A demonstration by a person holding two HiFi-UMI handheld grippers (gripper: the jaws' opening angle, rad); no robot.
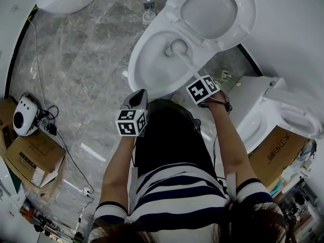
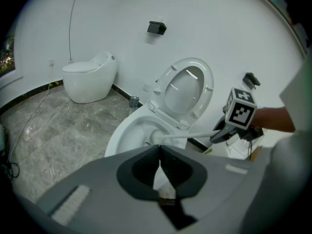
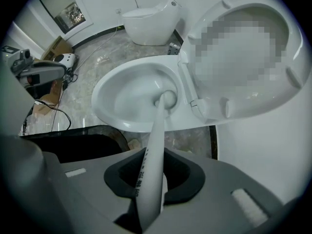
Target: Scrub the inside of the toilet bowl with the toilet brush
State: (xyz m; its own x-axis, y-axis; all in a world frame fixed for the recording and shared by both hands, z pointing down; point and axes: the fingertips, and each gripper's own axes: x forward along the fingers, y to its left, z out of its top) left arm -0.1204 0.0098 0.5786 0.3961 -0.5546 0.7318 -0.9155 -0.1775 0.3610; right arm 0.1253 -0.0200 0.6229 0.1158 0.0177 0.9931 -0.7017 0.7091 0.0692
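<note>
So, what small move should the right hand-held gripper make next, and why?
Probably sweep the white plastic toilet brush sideways along the wall of the white ceramic toilet bowl: the right hand-held gripper grips its handle, and its round head sits at the bowl's bottom.

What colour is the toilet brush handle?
White; the handle shows best in the right gripper view.

Top (image 1: 177, 201): short sleeves, broad dark and white horizontal stripes, dark band at each cuff. Dark lower garment (image 1: 167, 140) beneath it. Dark hair (image 1: 253, 227) at the bottom edge.

Left gripper (image 2: 159, 149): grey moulded shell, black rounded pads (image 2: 141, 167), pale rectangular patch (image 2: 70, 203) on the shell. Right gripper (image 3: 155, 155): same grey shell and black pads.

Marker cubes have white faces with black square patterns: left cube (image 1: 132, 122), right cube (image 1: 202, 89). Dark strap (image 1: 218, 104) at the right wrist.
</note>
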